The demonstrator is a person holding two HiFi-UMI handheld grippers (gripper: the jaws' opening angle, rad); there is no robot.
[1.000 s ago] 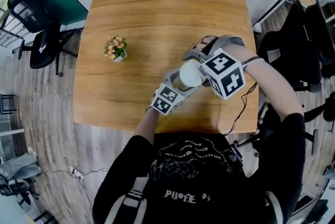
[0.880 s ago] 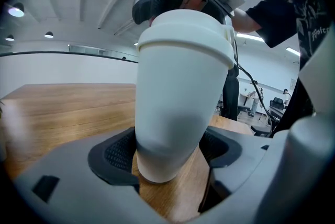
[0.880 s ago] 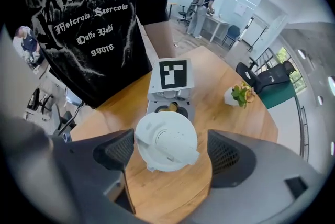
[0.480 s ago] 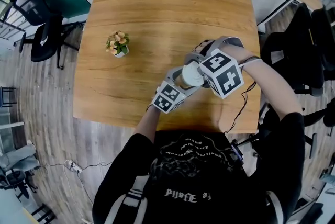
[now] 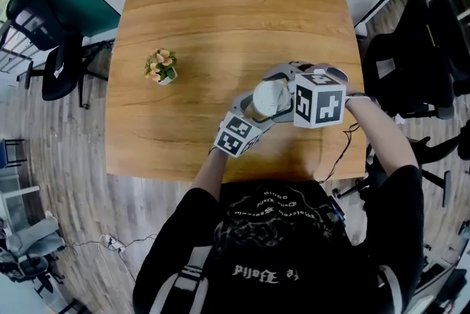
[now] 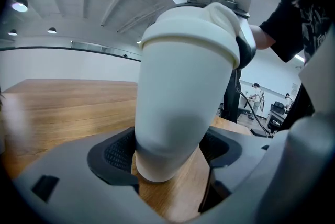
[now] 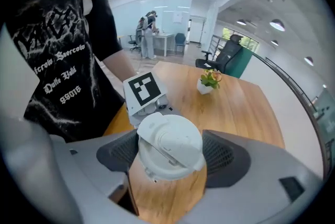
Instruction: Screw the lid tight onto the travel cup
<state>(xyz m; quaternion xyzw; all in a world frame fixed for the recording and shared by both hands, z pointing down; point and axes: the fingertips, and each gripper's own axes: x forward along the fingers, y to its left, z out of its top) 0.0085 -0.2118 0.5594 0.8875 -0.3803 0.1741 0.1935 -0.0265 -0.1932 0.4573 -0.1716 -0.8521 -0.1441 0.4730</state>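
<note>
the white travel cup [image 6: 183,97] stands on the wooden desk [image 5: 220,19]. in the head view it is a bit right of the middle, close to the edge by the person. the left tool [image 6: 167,163] pinches the cup low down, near its bottom. one dark pad is pressed on each side of it. in the left gripper view the cup looks tilted a little to the right.

the white lid [image 7: 170,147] sits on top of the cup. the right tool [image 7: 170,157] points down at it from above. its jaws have just been closing in. the lid is between them and a pad touches it on each side, so this tool pinches the lid.

in the head view both tools meet at the cup, the left one from the lower left and the right one from the right.

a little pot of flowers [image 5: 161,68] stands well apart from the cup, on the left part of the desk. dark chairs [image 5: 55,48] stand on the floor past the desk's left edge.
</note>
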